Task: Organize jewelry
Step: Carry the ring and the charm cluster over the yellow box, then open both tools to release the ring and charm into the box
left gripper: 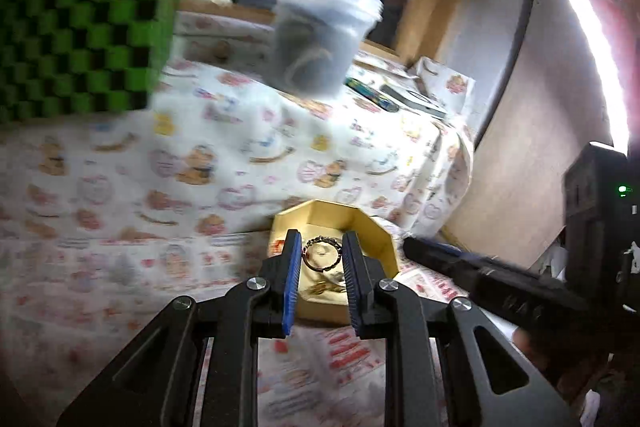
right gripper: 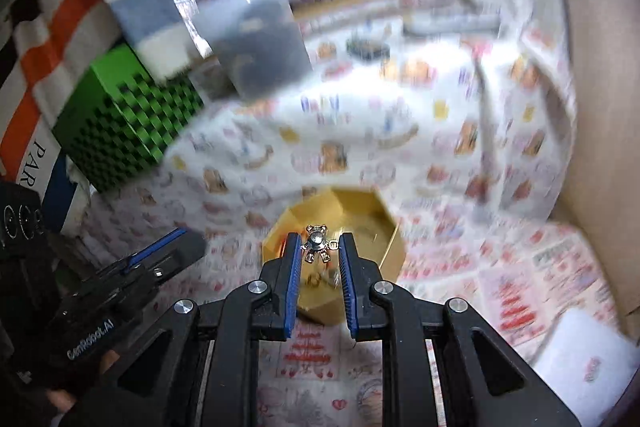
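Cartoon-print tablecloth [left gripper: 120,167] carries an octagonal yellow box [left gripper: 384,247]. Left gripper [left gripper: 322,259] grasps a ring [left gripper: 323,254] above the box; right gripper [right gripper: 320,247] clamps a bear charm [right gripper: 317,242] over it.

Counter [left gripper: 120,187] covered with white cloth, cartoon bear and heart print; near part laid with red-printed paper sheets [right gripper: 520,291]. Gold octagonal box [left gripper: 384,239] open, sits near front edge, jewelry pieces inside. Green-black checkered box [left gripper: 80,39] at far left. Translucent lidded container [left gripper: 320,39] at back centre, dark contents, blurred. Flat dark items [left gripper: 400,99] at back right, unclear. White pad [right gripper: 584,355] at right front.
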The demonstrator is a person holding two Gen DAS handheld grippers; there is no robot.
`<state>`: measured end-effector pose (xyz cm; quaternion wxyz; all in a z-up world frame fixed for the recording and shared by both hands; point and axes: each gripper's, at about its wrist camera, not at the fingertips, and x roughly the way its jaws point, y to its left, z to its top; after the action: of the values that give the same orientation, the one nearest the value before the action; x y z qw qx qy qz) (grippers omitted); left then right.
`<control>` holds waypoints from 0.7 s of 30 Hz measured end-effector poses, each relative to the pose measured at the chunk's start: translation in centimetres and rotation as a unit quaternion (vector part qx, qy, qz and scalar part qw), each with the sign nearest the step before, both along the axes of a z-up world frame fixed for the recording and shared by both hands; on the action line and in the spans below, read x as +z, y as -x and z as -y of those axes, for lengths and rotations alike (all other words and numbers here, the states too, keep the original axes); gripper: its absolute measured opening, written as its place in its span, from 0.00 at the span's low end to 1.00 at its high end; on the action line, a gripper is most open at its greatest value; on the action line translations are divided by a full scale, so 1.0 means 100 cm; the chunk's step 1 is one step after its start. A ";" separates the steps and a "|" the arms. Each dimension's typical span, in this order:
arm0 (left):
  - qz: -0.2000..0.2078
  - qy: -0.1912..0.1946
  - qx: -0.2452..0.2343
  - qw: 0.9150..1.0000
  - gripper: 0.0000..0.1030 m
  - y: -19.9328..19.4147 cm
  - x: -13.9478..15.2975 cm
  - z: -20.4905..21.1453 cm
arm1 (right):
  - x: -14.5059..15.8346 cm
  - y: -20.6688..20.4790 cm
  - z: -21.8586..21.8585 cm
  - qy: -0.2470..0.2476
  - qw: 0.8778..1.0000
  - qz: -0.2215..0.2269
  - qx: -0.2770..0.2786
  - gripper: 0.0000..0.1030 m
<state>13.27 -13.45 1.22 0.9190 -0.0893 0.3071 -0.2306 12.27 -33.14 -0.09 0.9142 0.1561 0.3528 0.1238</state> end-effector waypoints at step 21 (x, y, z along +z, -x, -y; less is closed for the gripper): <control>-0.034 -0.020 -0.002 0.999 0.19 -0.014 -0.029 0.011 | -0.020 -0.016 0.002 0.040 0.999 -0.006 -0.008 0.20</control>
<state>14.72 -14.50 -1.64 0.9091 -0.0784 0.3431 -0.2229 13.90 -33.31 -2.11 0.9185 0.1230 0.3618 0.1016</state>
